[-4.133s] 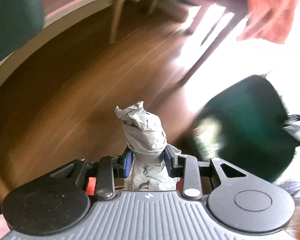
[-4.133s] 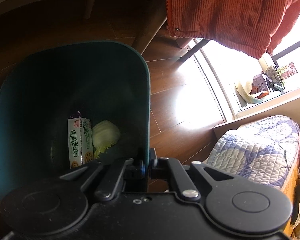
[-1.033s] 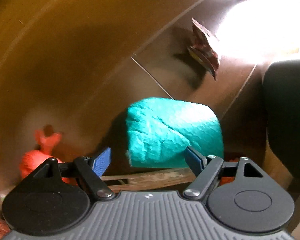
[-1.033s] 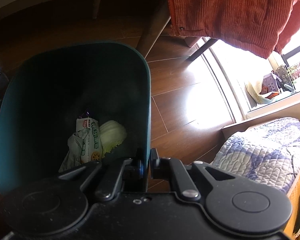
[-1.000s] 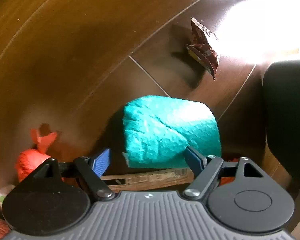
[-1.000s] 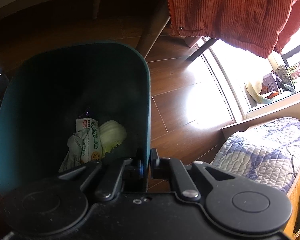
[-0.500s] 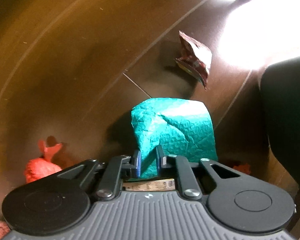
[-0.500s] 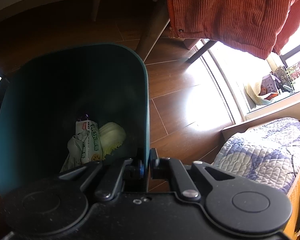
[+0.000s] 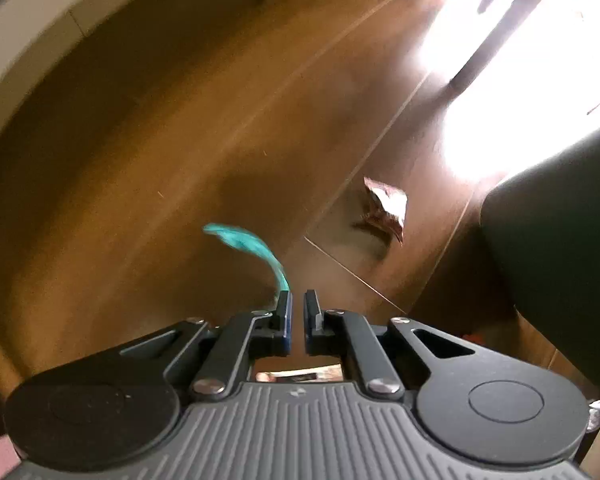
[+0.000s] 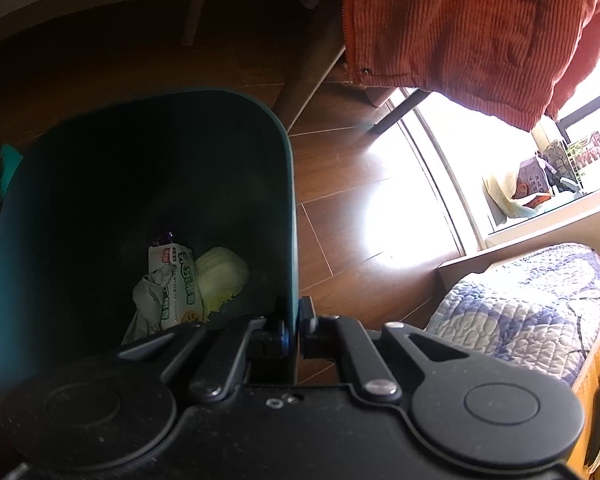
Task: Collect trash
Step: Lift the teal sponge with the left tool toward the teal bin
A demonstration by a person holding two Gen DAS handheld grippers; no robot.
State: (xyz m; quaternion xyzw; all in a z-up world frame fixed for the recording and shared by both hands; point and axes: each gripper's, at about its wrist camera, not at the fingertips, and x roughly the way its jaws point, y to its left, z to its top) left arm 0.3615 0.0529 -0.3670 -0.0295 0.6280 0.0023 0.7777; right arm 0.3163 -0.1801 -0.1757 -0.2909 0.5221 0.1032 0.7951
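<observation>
Teal napkin (image 9: 246,242) pinched by one edge in left gripper (image 9: 297,312), dangling up and left of the jaws, blurred, clear of the floor (image 9: 148,152). Looks thin, soft, very light: likely to flap and fold, no crush risk, but may slip from a shallow edge grip. Better hold probably deeper into the sheet or on a bunched part. Left tongs pressed together on that napkin edge.

Bin (image 10: 290,200) as landmark: dark teal, open top, its right wall clamped between the pads of right gripper (image 10: 295,326), tongs pressed together on the rim. Inside bin, at the bottom: white snack wrapper (image 10: 178,284) with green print, crumpled grey paper (image 10: 148,304) against its left side, pale yellow-green wad (image 10: 222,272) touching its right side. Lots of room left.

Left of bin, in the right wrist view: sliver of teal, plus something red at the frame edge, too small to identify. In the left wrist view, bin wall dark at right; foil wrapper (image 9: 384,210) on the floor between bin and napkin, not yet collected.

Right of bin: quilted bedding (image 10: 520,304). Above bin: orange corduroy garment (image 10: 460,28) hanging.
</observation>
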